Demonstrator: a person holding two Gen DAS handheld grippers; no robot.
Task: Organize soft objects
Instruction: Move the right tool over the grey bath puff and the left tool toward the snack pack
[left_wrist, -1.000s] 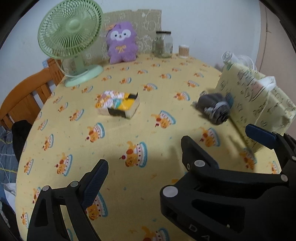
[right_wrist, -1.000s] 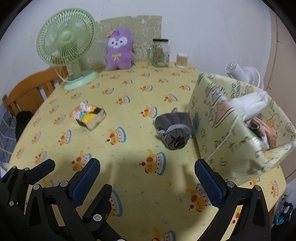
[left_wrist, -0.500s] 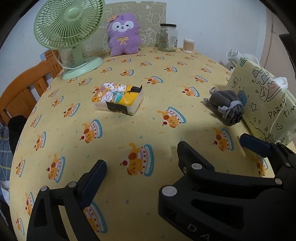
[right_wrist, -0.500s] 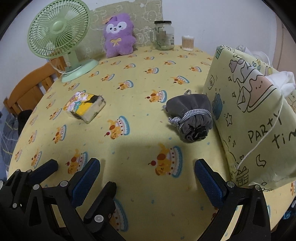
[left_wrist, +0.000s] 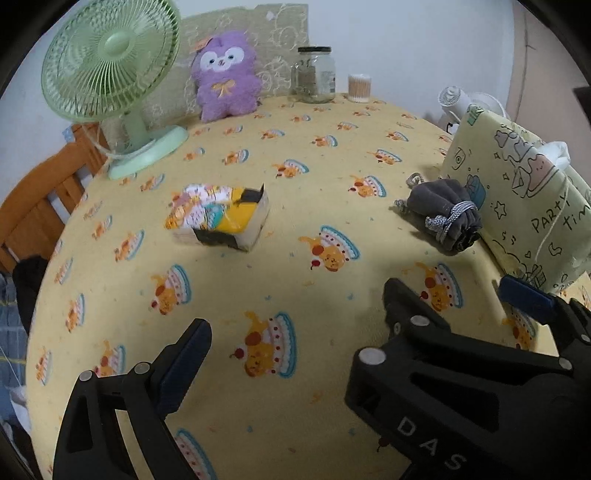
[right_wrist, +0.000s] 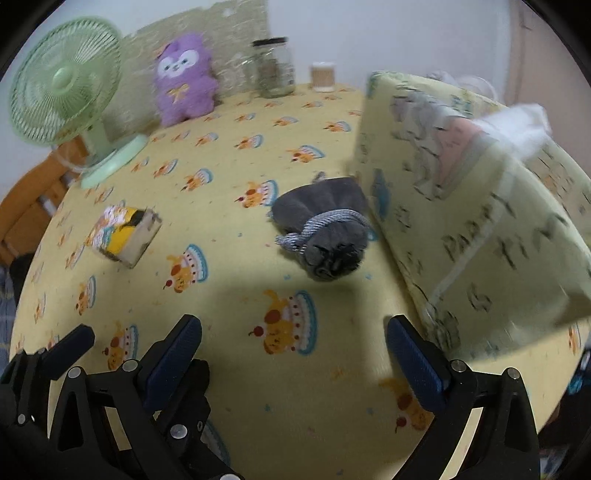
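In the left wrist view, the left claw (left_wrist: 295, 317) stands wide open at the bottom of the frame, nothing between its fingers, above the desk (left_wrist: 295, 155) with its yellow cake-print cloth. The right claw (left_wrist: 452, 291) shows at lower right. A grey drawstring pouch (left_wrist: 445, 214) lies at right centre, touching the yellow gift bag (left_wrist: 524, 206) behind it. A small soft colourful pack (left_wrist: 221, 216) sits left of centre. Along the top stand a green fan (left_wrist: 110, 70), a purple plush toy (left_wrist: 226, 75), a glass jar (left_wrist: 315, 75) and a small tub of cotton swabs (left_wrist: 359, 88).

In the right wrist view, the right claw (right_wrist: 293, 334) is also open and empty at the bottom. The pouch (right_wrist: 325, 225) lies just above it at centre, against the blurred gift bag (right_wrist: 480, 221) filling the right side. The pack (right_wrist: 123, 236) sits at left centre, well apart from the pouch. The left claw (right_wrist: 122, 345) shows at lower left.
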